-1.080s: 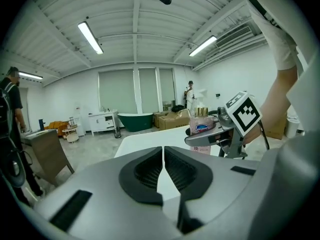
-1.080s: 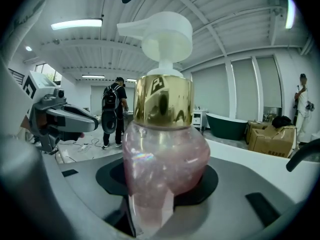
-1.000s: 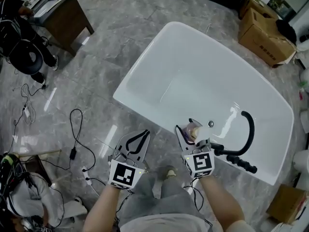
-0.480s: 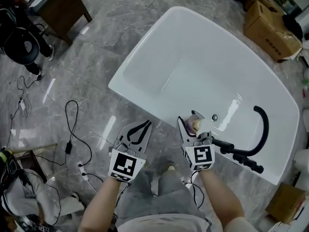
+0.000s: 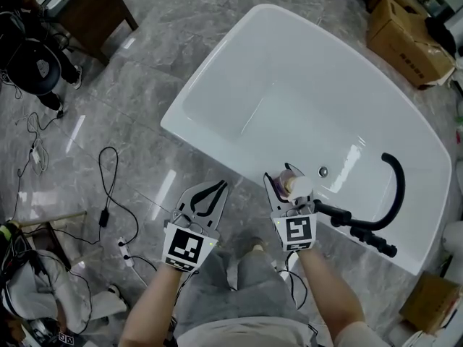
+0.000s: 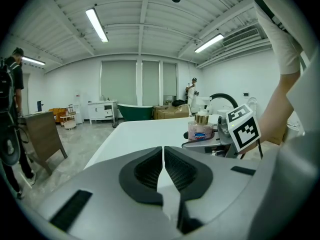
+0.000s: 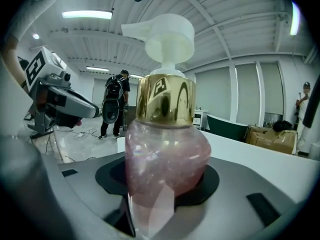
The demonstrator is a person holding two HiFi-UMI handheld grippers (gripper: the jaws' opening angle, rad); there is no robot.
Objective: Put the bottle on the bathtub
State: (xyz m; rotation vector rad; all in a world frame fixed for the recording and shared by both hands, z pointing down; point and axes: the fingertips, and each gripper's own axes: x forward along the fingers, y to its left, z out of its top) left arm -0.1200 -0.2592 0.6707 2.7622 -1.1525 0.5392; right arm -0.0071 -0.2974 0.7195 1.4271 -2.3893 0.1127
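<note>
Both grippers sit lower than a second ago: their marker cubes look smaller in the head view, and the tub has slid up the frame.

Far left: black cable loops over the grey marble floor.

Your left gripper hangs over the floor, just short of the tub's near rim. Its jaws are together, pad against pad, with nothing between them.

Your right gripper is clamped on the bottle. In the right gripper view the pads press both sides of the pink, glittery body. The gold collar and white pump head stand upright above the jaws.

Bottle position: at the near rim of the white bathtub, just beside the small round metal fitting on the ledge. Whether the bottle's base touches the ledge or sits just above it, I cannot tell; the gripper hides the underside.

Right of the bottle: a black hose arcs over the tub's corner.

Upper right: cardboard box on the floor, well apart from the tub.
</note>
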